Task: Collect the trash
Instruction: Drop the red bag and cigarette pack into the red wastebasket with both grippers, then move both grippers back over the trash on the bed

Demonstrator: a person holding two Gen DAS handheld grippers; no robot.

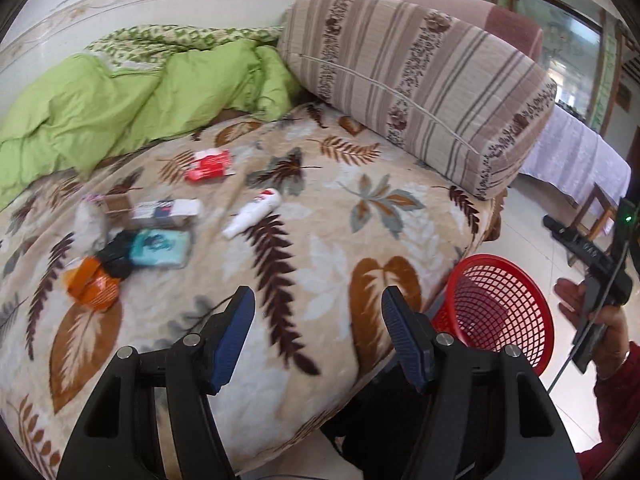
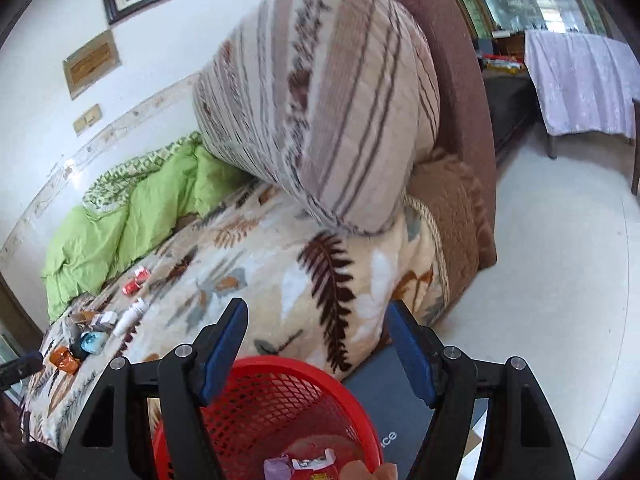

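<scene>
In the left wrist view, the left tool (image 1: 318,336) is seen open and empty above the bed (image 1: 360,216), and the trash, such as the white tube (image 1: 251,213) and the orange wrapper (image 1: 93,285), lies well apart from it, so a fast grab could pinch the soft blanket too. In the right wrist view, the right tool (image 2: 316,350) is open and empty over the red basket (image 2: 276,400), which already holds some trash and could be bumped and tipped over.
</scene>
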